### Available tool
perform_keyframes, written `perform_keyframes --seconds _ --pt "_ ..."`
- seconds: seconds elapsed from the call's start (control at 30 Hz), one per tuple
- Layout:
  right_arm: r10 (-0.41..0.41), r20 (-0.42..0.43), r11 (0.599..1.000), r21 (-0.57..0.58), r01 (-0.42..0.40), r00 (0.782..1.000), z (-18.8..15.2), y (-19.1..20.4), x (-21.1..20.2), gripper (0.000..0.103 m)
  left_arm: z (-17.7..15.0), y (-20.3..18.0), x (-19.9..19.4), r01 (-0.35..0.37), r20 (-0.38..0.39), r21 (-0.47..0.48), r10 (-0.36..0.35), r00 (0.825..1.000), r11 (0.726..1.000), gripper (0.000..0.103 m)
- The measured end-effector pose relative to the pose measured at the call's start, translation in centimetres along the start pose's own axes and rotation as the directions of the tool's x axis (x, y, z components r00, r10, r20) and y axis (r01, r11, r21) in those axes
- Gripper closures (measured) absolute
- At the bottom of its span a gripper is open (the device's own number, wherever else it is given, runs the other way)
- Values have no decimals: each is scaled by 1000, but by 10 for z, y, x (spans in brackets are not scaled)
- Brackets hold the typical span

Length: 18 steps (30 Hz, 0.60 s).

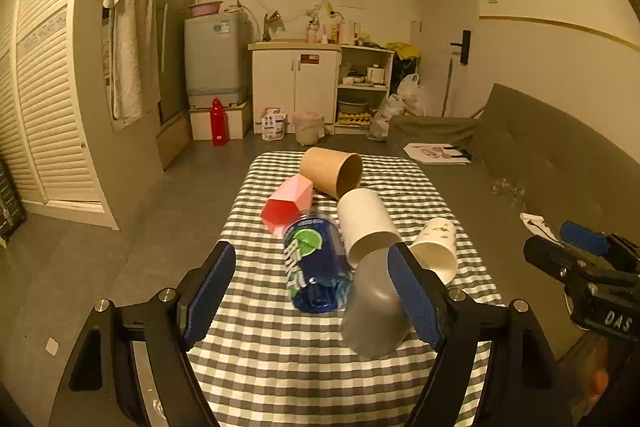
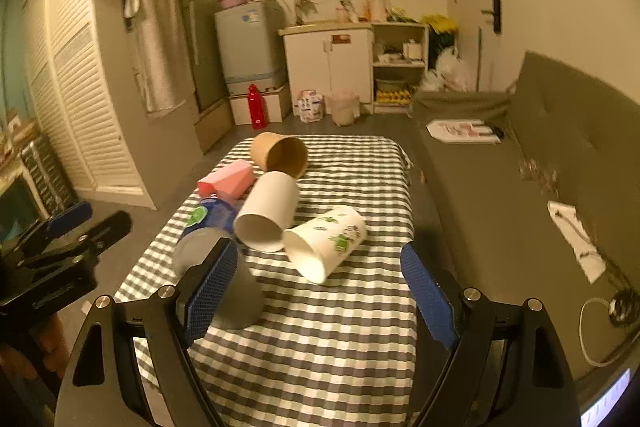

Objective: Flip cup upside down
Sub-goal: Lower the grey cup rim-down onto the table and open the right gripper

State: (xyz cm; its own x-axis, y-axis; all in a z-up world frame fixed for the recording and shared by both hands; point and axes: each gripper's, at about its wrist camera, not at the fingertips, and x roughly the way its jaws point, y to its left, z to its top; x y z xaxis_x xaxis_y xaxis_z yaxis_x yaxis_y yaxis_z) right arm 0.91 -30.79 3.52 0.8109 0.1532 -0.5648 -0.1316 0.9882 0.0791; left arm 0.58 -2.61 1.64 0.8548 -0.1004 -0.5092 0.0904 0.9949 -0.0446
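Observation:
Several cups lie on a checked tablecloth (image 1: 280,367): a brown paper cup (image 1: 330,171), a pink faceted cup (image 1: 286,205), a blue printed cup (image 1: 316,265), a white cup (image 1: 366,223), a white cup with green print (image 1: 436,247) and a grey cup (image 1: 374,311). My left gripper (image 1: 312,291) is open, above the blue cup, its right finger against the grey cup. In the right wrist view the grey cup (image 2: 224,279) stands mouth down beside the left finger. My right gripper (image 2: 320,287) is open and empty near the green-print cup (image 2: 326,241).
A grey sofa (image 2: 520,227) runs along the table's right side with papers (image 2: 464,131) and a cable (image 2: 600,331) on it. Floor lies left of the table. Kitchen cabinets (image 1: 296,83) and a washing machine (image 1: 214,61) stand far behind.

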Motion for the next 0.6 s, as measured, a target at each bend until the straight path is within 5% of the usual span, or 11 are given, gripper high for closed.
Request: perform_keyframes --seconds 0.37,0.43,0.6 --pt "-32 -41 995 -97 28 999 -30 39 21 11 -22 15 2 -34 -7 -1 34 999 999 21" --pt "-38 -44 994 -109 34 998 -33 43 23 11 -26 18 2 -33 -16 -9 33 999 999 12" --pt "-39 -56 995 -94 34 998 -35 43 26 8 -30 22 1 -55 -17 -20 54 998 998 11"
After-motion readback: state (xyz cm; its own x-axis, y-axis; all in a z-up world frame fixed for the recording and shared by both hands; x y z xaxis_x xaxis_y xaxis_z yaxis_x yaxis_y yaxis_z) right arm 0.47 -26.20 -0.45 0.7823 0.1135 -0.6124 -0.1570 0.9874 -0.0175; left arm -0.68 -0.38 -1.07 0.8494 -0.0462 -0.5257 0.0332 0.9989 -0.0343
